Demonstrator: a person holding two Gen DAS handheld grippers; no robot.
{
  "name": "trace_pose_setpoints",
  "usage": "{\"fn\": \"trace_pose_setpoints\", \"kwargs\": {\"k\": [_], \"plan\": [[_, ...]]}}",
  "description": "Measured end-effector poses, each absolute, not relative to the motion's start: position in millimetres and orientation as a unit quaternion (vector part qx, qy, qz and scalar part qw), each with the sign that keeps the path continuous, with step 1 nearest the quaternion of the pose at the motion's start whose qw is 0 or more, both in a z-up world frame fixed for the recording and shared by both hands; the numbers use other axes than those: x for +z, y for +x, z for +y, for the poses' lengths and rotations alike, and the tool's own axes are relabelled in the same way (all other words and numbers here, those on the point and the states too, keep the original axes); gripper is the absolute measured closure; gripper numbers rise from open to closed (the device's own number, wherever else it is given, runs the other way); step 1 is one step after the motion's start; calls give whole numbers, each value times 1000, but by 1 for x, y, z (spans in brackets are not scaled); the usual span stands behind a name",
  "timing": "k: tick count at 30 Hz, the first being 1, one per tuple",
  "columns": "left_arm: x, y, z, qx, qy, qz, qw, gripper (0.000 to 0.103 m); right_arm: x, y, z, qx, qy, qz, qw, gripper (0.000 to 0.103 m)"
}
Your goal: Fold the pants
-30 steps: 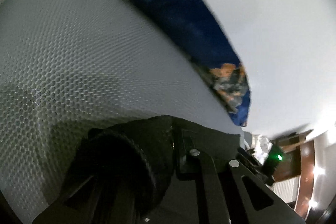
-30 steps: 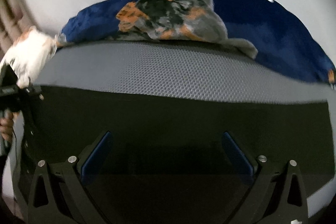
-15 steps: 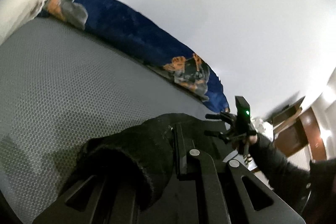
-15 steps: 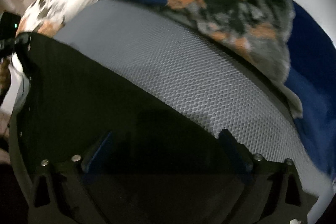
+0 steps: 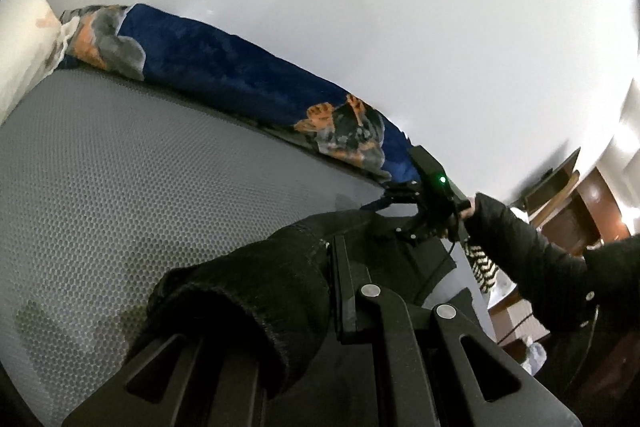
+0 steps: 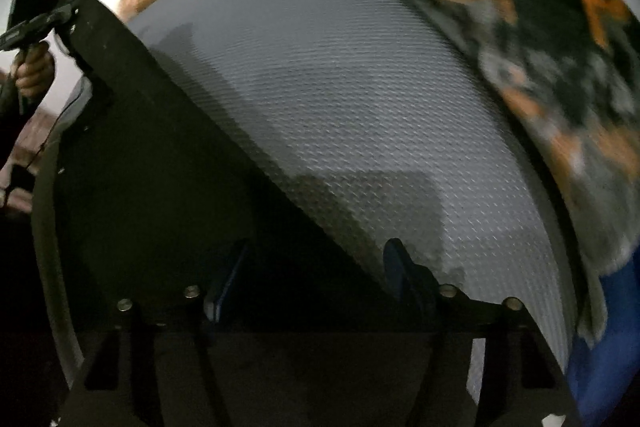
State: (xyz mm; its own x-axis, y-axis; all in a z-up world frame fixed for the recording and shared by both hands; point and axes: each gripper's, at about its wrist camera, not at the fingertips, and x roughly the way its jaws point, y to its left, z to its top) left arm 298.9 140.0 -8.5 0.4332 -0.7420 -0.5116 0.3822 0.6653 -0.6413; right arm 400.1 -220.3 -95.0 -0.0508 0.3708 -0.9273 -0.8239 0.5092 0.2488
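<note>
Clamping a bunched pants (image 5: 256, 291) edge over the grey mattress (image 5: 120, 187), the left gripper (image 5: 344, 291) sat closed; in the right view, the right gripper (image 6: 312, 279) gaped half-open around black fabric, grip uncertain.

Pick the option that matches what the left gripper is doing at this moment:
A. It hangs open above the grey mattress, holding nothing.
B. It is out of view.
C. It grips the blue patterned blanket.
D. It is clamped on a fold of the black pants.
D: in the left wrist view the left gripper has thick black fabric of the pants bunched between its fingers, over the grey mattress; the blue blanket lies far off by the wall.
</note>
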Motion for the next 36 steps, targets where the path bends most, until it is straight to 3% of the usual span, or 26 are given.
{"fn": "trace_pose_setpoints", "kwargs": {"k": [1,14,21,29,36], "plan": [[-8,298,140,-344,-220,405,818,95,-97,402,-217,460,-202,566,654,53],[-14,309,145,-318,-219,411,826,95,-109,406,-257,439,-211,603,632,71],[-22,321,144,-303,-212,422,828,95,-105,389,-251,385,-237,586,673,89],[-33,337,140,-251,-187,431,846,95,-84,322,-215,218,-278,505,787,93],[-33,327,134,-241,-141,434,856,95,-50,273,-204,134,-285,469,825,96]]}}
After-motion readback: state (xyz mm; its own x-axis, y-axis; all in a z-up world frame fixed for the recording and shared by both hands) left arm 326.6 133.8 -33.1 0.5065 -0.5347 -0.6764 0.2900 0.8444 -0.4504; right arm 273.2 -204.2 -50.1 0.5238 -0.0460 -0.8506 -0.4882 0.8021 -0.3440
